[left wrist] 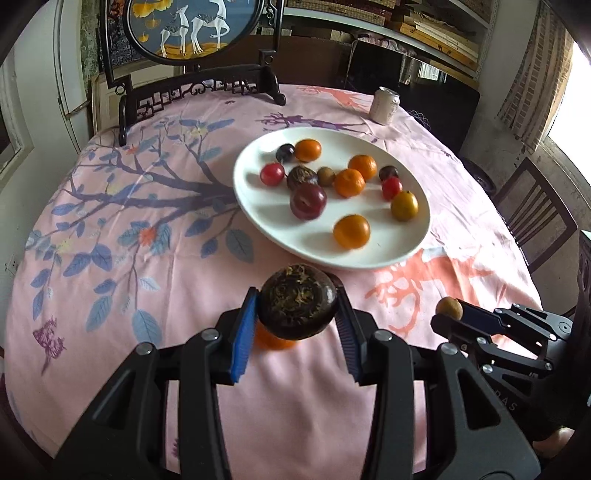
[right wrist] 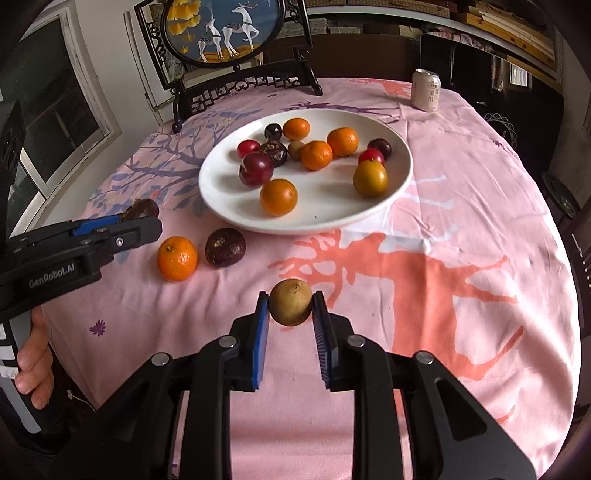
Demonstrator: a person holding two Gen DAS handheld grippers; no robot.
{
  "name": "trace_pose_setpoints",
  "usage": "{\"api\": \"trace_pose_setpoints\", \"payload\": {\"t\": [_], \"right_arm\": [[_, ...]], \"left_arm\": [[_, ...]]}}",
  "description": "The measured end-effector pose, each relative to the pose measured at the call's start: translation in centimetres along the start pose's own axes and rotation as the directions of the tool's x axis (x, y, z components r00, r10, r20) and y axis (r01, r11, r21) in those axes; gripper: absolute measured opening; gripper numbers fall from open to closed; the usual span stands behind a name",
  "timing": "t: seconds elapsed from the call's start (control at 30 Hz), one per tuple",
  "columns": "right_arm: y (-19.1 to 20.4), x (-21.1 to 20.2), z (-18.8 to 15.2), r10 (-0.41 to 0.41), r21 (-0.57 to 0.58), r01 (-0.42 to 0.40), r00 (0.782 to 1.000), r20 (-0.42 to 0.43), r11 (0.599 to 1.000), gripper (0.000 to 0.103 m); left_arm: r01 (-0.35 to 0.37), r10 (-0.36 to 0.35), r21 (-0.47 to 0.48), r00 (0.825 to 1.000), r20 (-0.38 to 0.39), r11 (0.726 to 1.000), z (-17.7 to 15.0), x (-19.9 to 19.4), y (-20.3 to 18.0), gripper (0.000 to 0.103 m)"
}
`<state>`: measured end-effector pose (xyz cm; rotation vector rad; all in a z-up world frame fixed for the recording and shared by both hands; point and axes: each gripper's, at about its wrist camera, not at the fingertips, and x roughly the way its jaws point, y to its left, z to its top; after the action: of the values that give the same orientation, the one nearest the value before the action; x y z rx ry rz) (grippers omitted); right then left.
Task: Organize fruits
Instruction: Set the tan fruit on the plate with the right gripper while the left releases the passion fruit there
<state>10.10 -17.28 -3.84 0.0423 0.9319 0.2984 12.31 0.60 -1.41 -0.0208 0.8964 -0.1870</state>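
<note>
I'm over a round table in a pink tree-print cloth, carved deer screen behind. White oval plate holds most fruit. My left gripper clamps a dark wrinkly fruit; my right gripper pinches a small tan fruit. One orange mandarin sits loose on the cloth.

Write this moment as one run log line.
left gripper: shut on dark fruit | right gripper: shut on small brown fruit | plate: not reached

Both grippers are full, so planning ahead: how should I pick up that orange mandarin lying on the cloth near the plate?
Grip the mandarin across its widest middle, coming from above. It sits stem-up, and the dark fruit beside it crowds one flank.
</note>
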Motion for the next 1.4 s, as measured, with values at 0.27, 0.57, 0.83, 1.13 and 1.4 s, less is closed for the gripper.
{"api": "trace_pose_setpoints", "payload": {"t": [0.27,0.57,0.83,1.13,1.4], "right_arm": [[0.9,2.9,8.0,-0.012,-0.080,0.018,0.998,0.064,0.997,0.024],[-1.1,11.4,11.6,0.029,-0.023,-0.030,0.997,-0.070,0.999,0.024],[-1.0,12.4,12.0,0.009,-0.033,-0.011,0.997,-0.071,0.999,0.028],[-0.1,3.8,7.6,-0.024,-0.065,0.024,1.000,0.006,0.998,0.056],[0.6,-0.7,1.9,0.000,0.022,-0.001,0.999,0.035,1.000,0.057]], "left_arm": [[-0.041,0.040,-0.031,0.999,-0.031,0.999,8.9,5.6,2.4,0.042],[-0.036,0.031,-0.039,0.992,-0.122,0.999,11.1,11.4,1.9,0.042],[-0.041,0.034,-0.042,0.990,-0.140,0.998,11.4,12.8,1.7,0.044],[-0.010,0.011,-0.050,0.999,0.032,0.999,8.4,3.2,1.9,0.066],[-0.029,0.038,-0.073,0.991,0.131,0.997,0.3,-2.6,2.2,0.091]]}}
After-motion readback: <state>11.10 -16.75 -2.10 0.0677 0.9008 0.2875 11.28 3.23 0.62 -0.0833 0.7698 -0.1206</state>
